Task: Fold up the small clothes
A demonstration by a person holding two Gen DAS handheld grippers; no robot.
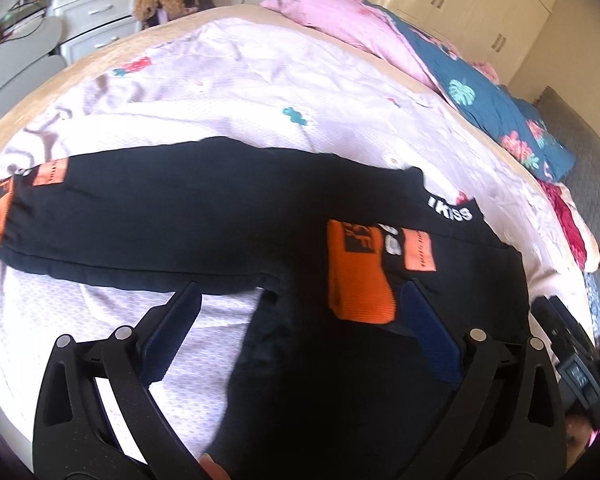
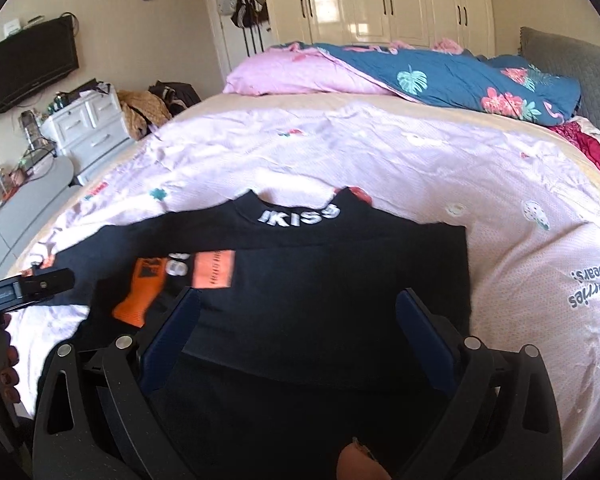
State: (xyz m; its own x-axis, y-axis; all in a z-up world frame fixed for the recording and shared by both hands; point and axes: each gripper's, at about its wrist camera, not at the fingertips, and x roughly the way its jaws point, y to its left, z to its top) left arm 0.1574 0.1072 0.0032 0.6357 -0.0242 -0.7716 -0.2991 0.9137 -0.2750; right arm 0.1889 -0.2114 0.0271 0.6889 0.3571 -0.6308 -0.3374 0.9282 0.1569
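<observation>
A black long-sleeved top point(image 1: 180, 208) point(image 2: 340, 264) with white "IKISS" lettering at the collar lies flat on the pale pink bedsheet point(image 1: 260, 92) point(image 2: 340, 152). One sleeve is folded across the body, and its orange cuff point(image 1: 356, 276) point(image 2: 140, 296) rests on the chest. In the left wrist view the other sleeve stretches out to the left. My left gripper point(image 1: 300, 292) hangs open above the armpit area, with nothing between its pads. My right gripper point(image 2: 300, 296) is also open and hovers over the folded body of the top. Neither gripper touches the cloth.
A rolled pink and blue floral quilt point(image 1: 480, 92) point(image 2: 440, 72) lies along the far side of the bed. The grey headboard point(image 2: 572, 72) is at the right. A white chest of drawers point(image 2: 88, 128), a wall television point(image 2: 28, 64) and cream wardrobes point(image 2: 380, 0) stand beyond the bed.
</observation>
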